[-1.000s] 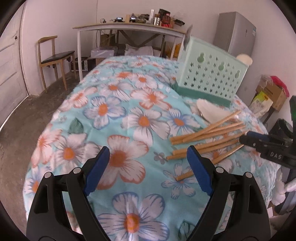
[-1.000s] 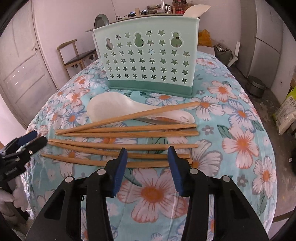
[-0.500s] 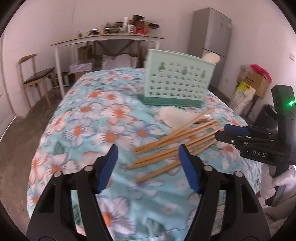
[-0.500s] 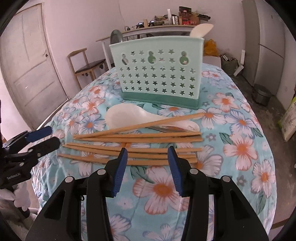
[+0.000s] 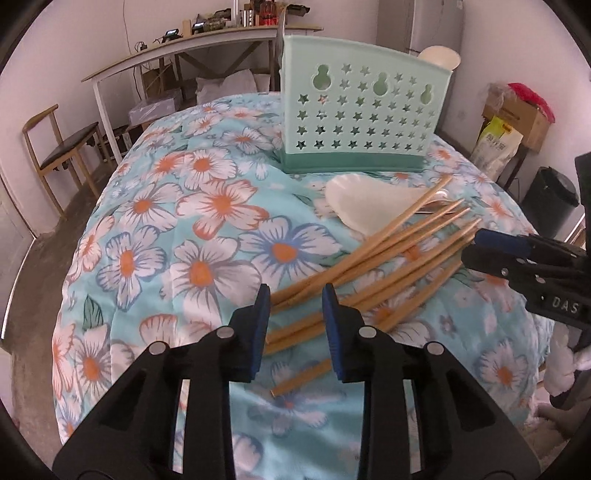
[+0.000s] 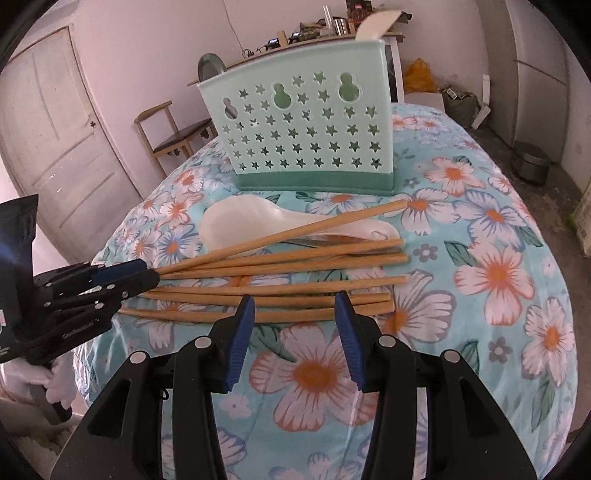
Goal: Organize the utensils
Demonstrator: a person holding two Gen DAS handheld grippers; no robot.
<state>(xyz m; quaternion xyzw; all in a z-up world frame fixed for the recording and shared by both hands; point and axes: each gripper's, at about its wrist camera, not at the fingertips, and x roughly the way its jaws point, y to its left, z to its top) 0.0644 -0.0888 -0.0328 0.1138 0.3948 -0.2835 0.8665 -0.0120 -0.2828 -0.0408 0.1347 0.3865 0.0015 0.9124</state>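
Several wooden chopsticks (image 5: pixel 388 258) (image 6: pixel 277 258) lie in a loose bundle on the flowered cloth, partly over a white rice spoon (image 5: pixel 365 199) (image 6: pixel 243 218). Behind them stands a mint-green star-holed utensil holder (image 5: pixel 362 122) (image 6: pixel 306 136) with a white spoon (image 5: pixel 439 55) (image 6: pixel 376 24) sticking out of it. My left gripper (image 5: pixel 295 299) (image 6: pixel 149 273) is at the chopsticks' thin ends. Its jaws are closing with several ends between them, and a gap still shows. My right gripper (image 6: pixel 294 306) (image 5: pixel 472 247) stands open just short of the nearest chopstick, holding nothing.
The round table (image 5: pixel 184 221) drops off close behind both grippers. On the floor around it are a wooden chair (image 5: pixel 62 147) (image 6: pixel 173 133), a long white table (image 5: pixel 184 48) with clutter, cardboard boxes (image 5: pixel 517 118), a black bin (image 5: pixel 550 199) and a metal pot (image 6: pixel 532 162).
My left gripper has swung right across the cloth to the chopsticks' ends, and its jaws have narrowed a lot. The right gripper has stayed put with the same gap.
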